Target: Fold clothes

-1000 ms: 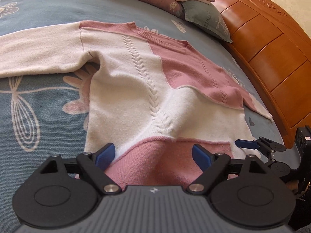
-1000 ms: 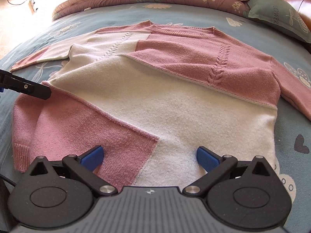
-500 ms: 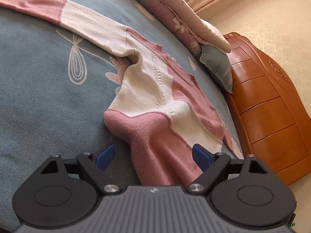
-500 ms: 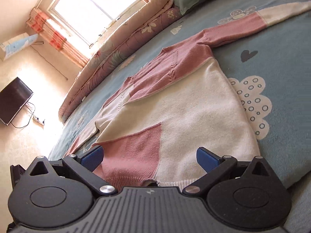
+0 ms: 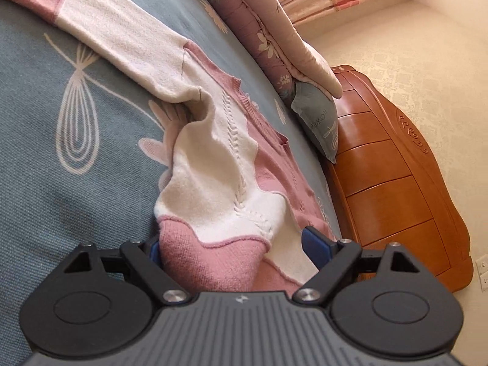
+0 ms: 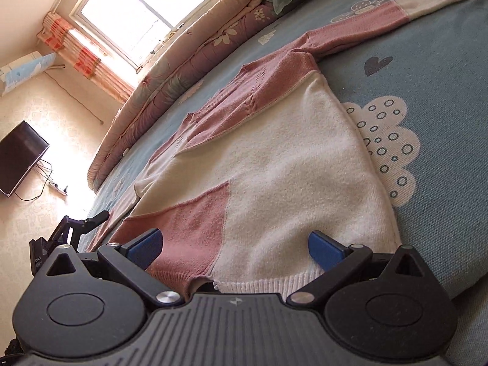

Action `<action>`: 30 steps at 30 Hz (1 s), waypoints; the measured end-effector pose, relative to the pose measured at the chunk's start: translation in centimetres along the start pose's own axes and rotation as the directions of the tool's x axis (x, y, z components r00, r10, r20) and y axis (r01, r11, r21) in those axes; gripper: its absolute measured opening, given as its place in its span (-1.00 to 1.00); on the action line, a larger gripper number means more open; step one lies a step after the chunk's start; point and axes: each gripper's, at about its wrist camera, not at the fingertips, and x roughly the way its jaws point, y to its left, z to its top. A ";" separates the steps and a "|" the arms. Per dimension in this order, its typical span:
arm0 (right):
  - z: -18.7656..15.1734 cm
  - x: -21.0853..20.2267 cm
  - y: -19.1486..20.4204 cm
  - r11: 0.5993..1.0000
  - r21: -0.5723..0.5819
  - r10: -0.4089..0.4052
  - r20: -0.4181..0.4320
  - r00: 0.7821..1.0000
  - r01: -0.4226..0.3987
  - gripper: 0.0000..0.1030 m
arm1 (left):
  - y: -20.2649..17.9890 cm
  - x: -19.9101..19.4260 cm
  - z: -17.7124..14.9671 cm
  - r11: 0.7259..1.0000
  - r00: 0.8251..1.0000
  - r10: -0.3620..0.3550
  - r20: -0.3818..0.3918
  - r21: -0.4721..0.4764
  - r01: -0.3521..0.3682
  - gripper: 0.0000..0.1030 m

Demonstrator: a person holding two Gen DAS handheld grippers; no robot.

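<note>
The sweater (image 5: 225, 183) lies on the blue patterned bedspread (image 5: 61, 183), and in your left wrist view its long axis runs from the pink hem at the bottom centre up and away toward the neckline in mid-frame, with one cream sleeve (image 5: 116, 30) stretching off to the upper left, its pink cuff at the frame's corner. Your left gripper (image 5: 235, 248) sits low at that hem, tilted downward and rolled so the bed slopes across the frame; its blue fingers stand wide apart with the bunched pink hem between them, and you cannot tell whether the pads are touching the knit. In your right wrist view the sweater (image 6: 274, 158) spreads from the ribbed hem at the bottom centre up toward the upper middle, the far sleeve (image 6: 366, 27) reaching to the upper right. Your right gripper (image 6: 235, 248) also points down at the hem, rolled, its fingers spread wide over the pink and cream panels, not pinching. Your left gripper (image 6: 76, 228) shows at the lower left edge there. Farther off lie a folded quilt (image 6: 183, 70), a pillow (image 5: 317, 122), a wooden headboard (image 5: 396, 183) and a window (image 6: 140, 6).
</note>
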 end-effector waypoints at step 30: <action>-1.0 0.8 2.2 0.971 -0.223 -0.088 -0.013 0.996 0.082 1.00 | -1.3 -0.6 -4.4 0.943 0.926 -0.328 -0.185 -0.013 0.332 0.82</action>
